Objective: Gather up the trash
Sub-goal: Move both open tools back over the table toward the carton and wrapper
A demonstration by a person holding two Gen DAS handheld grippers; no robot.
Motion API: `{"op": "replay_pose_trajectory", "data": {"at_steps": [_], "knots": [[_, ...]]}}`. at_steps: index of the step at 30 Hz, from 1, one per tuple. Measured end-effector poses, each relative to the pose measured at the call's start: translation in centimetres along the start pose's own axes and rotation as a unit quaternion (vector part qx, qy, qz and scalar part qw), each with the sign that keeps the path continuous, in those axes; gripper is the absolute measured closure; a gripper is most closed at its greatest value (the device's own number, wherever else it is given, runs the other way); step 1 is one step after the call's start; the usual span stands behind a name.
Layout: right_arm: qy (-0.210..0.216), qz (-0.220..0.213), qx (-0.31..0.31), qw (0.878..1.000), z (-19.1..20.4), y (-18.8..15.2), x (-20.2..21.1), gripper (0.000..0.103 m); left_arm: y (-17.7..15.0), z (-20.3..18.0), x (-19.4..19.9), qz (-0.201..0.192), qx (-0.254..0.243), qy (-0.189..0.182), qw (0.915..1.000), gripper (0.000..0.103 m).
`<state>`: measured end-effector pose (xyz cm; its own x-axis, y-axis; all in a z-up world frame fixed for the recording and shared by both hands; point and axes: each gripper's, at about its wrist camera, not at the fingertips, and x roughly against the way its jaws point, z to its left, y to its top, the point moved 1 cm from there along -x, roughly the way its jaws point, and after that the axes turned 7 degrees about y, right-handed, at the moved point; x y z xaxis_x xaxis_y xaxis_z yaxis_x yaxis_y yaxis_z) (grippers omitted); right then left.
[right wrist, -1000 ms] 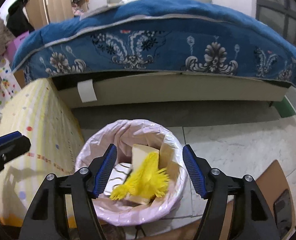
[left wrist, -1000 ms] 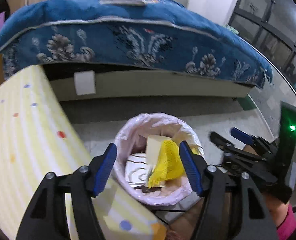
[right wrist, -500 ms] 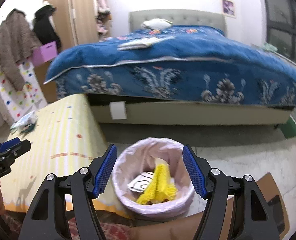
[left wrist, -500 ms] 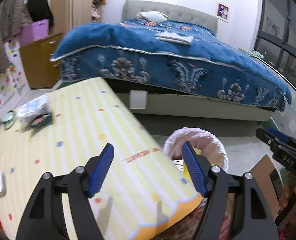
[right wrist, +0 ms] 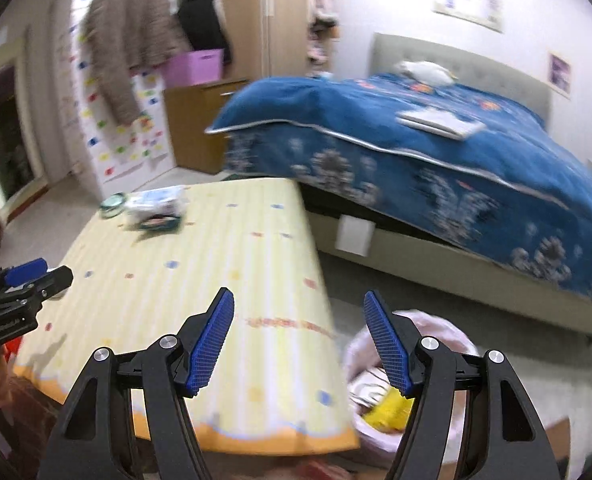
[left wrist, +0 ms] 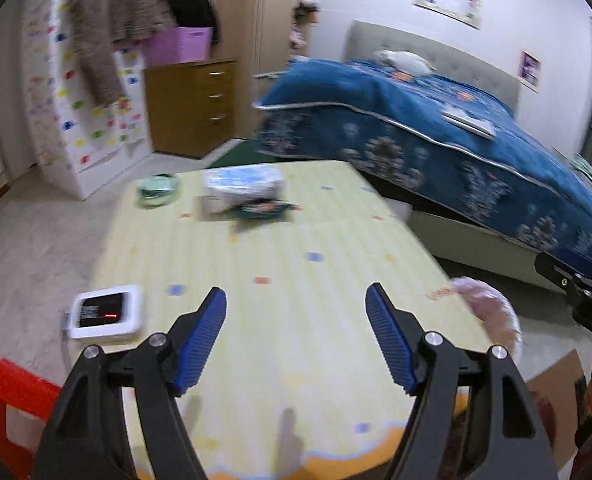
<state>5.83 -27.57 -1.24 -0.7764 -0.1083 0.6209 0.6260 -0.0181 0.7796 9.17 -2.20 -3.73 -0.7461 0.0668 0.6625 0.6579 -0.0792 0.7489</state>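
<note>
Beside the bed (left wrist: 436,136), both my hand-held grippers, left (left wrist: 296,336) just widening, right (right wrist: 299,340), gape empty over the counter (left wrist: 296,248); the far soft pack (left wrist: 242,188) looks light, crushable, best pinched mid-body.

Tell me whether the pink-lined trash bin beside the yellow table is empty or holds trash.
Holds trash: the pink-lined trash bin contains a yellow item and pale scraps, visible from the right wrist.

- right gripper (right wrist: 298,338) jaws wide apart, nothing between blue pads (right wrist: 212,344)
- yellow striped table (right wrist: 200,280) below, motion-blurred
- pink-lined trash bin (right wrist: 380,400) beside table's right edge; yellow item (right wrist: 390,410) inside
- left gripper (right wrist: 20,284) at left edge over table
- white packet (right wrist: 156,202), dark pouch (right wrist: 160,222), green round thing (right wrist: 112,202) at far corner
- blue bed (right wrist: 436,160) behind
</note>
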Motion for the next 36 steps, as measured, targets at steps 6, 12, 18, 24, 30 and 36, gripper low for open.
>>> {"op": "replay_pose_trajectory", "data": {"at_steps": [6,12,18,24,30,36], "knots": [[0.046,0.016,0.043,0.998,5.6,2.6,-4.9,0.035,0.7,6.3,-0.6,-0.008,0.038,0.050,0.9980,0.028],[0.092,0.041,0.076,0.992,10.4,4.2,-11.4,0.027,2.1,10.4,-3.1,-0.001,0.060,0.082,0.9948,0.028],[0.111,0.069,0.091,0.987,13.5,6.0,-17.8,0.016,3.3,12.1,-7.2,0.024,0.065,0.092,0.9933,0.026],[0.115,0.088,0.101,0.984,15.4,7.0,-22.6,0.015,4.6,11.9,-10.3,0.033,0.068,0.099,0.9922,0.018],[0.109,0.104,0.078,0.985,15.9,8.1,-26.3,0.015,4.9,11.4,-11.5,0.037,0.076,0.094,0.9919,0.018],[0.110,0.129,0.090,0.981,15.7,7.2,-27.2,0.042,4.9,10.9,-11.7,0.042,0.063,0.087,0.9934,0.018]]}}
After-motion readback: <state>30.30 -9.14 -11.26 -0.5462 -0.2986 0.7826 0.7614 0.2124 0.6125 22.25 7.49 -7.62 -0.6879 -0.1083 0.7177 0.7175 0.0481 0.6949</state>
